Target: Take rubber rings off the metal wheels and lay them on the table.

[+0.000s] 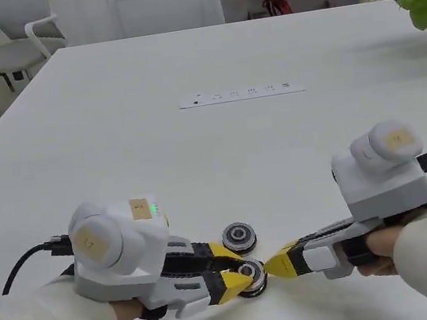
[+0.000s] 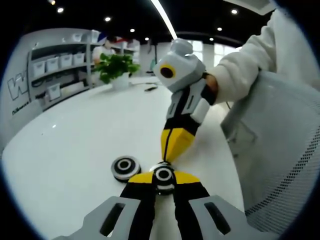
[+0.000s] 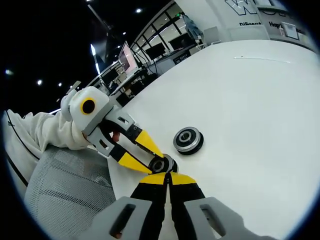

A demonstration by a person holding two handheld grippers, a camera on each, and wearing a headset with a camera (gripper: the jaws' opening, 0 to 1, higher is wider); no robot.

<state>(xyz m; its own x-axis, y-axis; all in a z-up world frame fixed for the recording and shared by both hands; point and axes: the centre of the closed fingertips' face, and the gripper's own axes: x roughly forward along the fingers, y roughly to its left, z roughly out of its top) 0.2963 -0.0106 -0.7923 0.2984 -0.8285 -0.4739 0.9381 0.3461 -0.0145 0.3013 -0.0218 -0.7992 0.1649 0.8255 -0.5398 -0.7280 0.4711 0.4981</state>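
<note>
Left gripper is clamped on one metal wheel close to the table — hold it rigid. Right gripper, jaws pressed together, meets the rubber ring (actual pinch unclear); peel outward evenly. Second wheel lies just beside.

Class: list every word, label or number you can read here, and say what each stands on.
"W": big letter on the wall, left gripper view; the rest is cut off.
Small line beneath it: blurred.
Wall lettering, right gripper view: cut off and blurred.
Tan sticker on the left claw: unreadable.
Power strip markings: too small.
</note>
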